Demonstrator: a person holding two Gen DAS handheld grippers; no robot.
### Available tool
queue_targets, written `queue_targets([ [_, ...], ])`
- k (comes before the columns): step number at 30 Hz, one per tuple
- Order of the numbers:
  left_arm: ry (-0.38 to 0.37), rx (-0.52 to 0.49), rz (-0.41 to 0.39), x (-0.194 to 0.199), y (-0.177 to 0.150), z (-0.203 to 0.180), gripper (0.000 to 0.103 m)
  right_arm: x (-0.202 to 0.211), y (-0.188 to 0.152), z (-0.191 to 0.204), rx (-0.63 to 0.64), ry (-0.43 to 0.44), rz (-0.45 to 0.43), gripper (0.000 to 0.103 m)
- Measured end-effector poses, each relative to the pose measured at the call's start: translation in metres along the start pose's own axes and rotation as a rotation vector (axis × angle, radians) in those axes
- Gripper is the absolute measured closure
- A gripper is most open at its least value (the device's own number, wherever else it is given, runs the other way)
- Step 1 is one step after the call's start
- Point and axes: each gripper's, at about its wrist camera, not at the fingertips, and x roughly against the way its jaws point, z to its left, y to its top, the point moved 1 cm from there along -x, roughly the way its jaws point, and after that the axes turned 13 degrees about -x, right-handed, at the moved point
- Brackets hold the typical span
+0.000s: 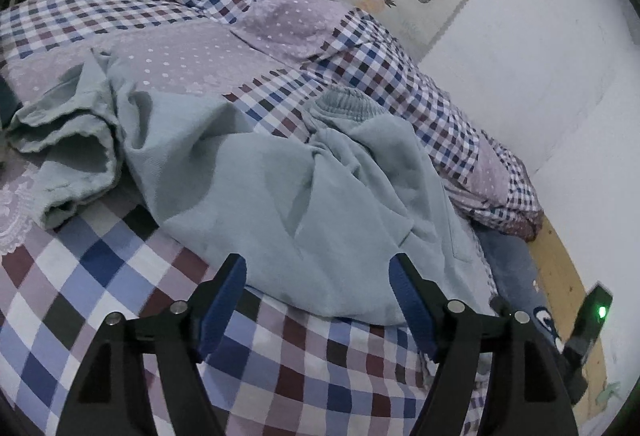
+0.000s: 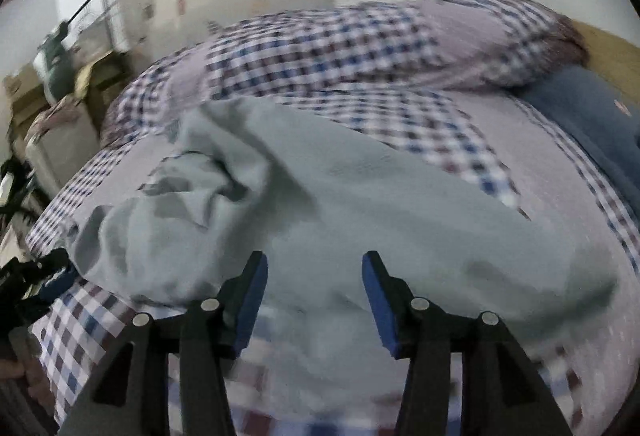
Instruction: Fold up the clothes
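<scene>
Left gripper (image 1: 318,268) and right gripper (image 2: 315,268) both released, over crumpled, partly blurred grey-green garment (image 1: 256,172)

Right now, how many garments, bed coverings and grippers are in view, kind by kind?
Pale green garment: 1
Checked quilt: 1
Grippers: 2, the left gripper and the right gripper, both open and holding nothing
Total: 4

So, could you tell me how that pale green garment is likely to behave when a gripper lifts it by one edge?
The pale green garment lies in deep creases and bunched folds, so it will probably drape limply and trail. It looks like thin knit, likely light. The checked bedcover under it is soft, so a low pinch may catch both.
</scene>
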Motion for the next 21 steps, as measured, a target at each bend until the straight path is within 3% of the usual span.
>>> queue_targets([
  [7, -0.015, 0.064, -0.017, 0.01, 0.009, 0.028, 0.025, -0.05, 0.035, 0.106, 0.26, 0.024, 0.004, 0.039],
  [12, -0.027, 0.103, -0.029, 0.017, 0.014, 0.048, 0.025, -0.094, 0.057, 0.17, 0.407, 0.004, 0.011, 0.038],
  [17, -0.047, 0.123, -0.021, 0.02, 0.016, 0.062, 0.025, -0.152, 0.076, 0.204, 0.473, -0.09, 0.028, 0.038],
  [21, -0.059, 0.13, -0.025, 0.024, 0.019, 0.068, 0.025, -0.193, 0.084, 0.208, 0.48, -0.164, 0.057, 0.04],
])
